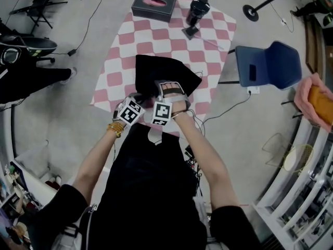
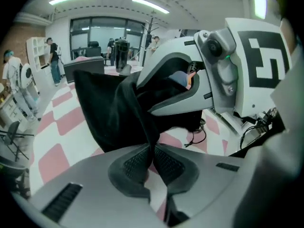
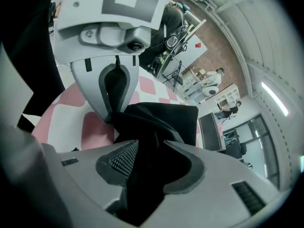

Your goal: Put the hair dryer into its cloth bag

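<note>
At the left gripper (image 2: 153, 158), a fold of the bag (image 2: 114, 113) hides the pad faces. At the right gripper (image 3: 147, 163), bunched cloth fills the gap and covers the right pad. The bag's inside is dark, its contents not discernible. Head view: marker cubes (image 1: 162, 112) hide both sets of jaws and the bag's near edge. A hand (image 1: 307, 90) with an orange thing (image 1: 322, 104) is cut off at the right border. Distant people (image 2: 53, 56) are too small to make out.
</note>
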{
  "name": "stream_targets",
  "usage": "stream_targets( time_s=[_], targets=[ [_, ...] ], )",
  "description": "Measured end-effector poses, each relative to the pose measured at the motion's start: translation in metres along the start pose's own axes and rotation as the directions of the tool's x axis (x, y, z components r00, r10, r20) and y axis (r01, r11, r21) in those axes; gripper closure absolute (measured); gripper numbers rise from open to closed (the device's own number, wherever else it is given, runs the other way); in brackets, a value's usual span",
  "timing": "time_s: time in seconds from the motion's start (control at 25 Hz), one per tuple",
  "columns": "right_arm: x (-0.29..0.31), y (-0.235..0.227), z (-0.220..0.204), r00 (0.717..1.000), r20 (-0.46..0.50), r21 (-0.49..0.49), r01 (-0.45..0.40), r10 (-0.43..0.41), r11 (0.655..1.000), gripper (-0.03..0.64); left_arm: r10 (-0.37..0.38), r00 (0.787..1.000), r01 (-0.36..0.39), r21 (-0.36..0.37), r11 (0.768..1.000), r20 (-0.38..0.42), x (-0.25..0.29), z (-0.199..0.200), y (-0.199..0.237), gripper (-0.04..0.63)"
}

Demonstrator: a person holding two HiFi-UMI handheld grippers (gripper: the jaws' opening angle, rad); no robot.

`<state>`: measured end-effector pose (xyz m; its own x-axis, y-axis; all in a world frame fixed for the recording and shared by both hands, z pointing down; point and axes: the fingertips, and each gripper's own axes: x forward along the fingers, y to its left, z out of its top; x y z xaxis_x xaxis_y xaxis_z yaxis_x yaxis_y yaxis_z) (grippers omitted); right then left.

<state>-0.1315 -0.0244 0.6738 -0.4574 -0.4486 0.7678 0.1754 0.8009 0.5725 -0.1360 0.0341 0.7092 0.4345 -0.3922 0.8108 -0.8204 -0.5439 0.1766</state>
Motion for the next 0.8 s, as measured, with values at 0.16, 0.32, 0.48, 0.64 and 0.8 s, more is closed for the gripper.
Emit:
stream_targets(
  time_s=[0.16,0.32,0.48,0.64,0.8],
  targets=[
    [-0.014,0.004,-0.01,0.996,0.005,0.02,-0.093,0.093,0.995,0.497,-0.074,0.997,0.074,-0.032,0.997,0.002,0.003,0.008,-0.018,0.571],
    [-0.031,-0.005,-0.022,0.986,0.132,0.212,-0.125,0.099,0.969,0.484,-0.12,0.992,0.122,-0.087,0.989,0.036,0.002,0.016,-0.03,0.571],
    [-0.039,-0.007,-0.041,0.994,0.105,0.227,-0.051,0.027,0.973,0.378,-0.068,0.996,0.071,-0.059,0.996,0.052,-0.004,0.02,-0.025,0.571],
    [-0.031,0.01,-0.052,0.999,0.028,0.148,-0.034,0.03,0.988,0.422,-0.033,0.998,0.031,0.031,0.999,0.058,-0.024,0.026,-0.023,0.564],
    [-0.046,0.003,-0.053,0.999,0.051,0.131,0.01,-0.016,0.991,0.543,0.057,0.994,-0.062,0.046,0.997,0.093,-0.051,0.043,0.011,0.444]
  ],
)
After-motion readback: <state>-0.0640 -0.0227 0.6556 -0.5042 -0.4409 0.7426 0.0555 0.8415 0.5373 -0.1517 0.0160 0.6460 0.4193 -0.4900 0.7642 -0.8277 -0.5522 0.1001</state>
